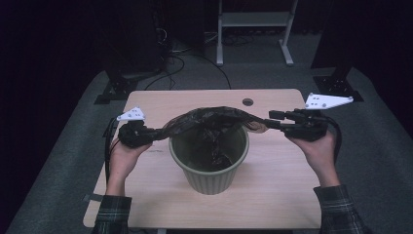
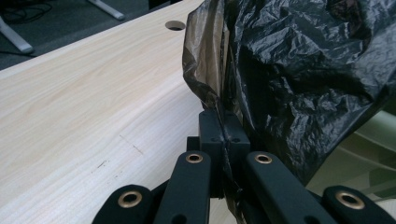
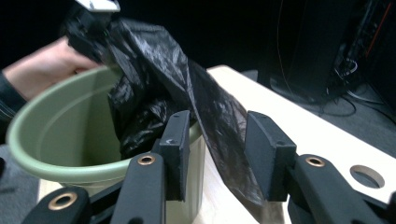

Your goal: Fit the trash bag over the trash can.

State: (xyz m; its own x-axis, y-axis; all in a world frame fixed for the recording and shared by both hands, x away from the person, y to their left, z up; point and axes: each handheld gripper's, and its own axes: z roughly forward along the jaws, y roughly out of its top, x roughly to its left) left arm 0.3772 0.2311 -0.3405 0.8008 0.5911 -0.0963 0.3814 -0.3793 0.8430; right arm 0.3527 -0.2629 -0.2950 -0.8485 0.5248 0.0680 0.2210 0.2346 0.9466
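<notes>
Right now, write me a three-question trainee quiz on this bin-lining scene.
1. True or false: the left gripper has its jaws shut on the thin black plastic bag.
2. Where does the bag's lower part hang? A) inside the ribbed olive-green plastic bin B) on the floor C) over the table's round hole
3. Fill in: in the right gripper view, the right gripper has its jaws ____, with the bag's film between them.

Key: 1 true; 2 A; 3 open.
</notes>
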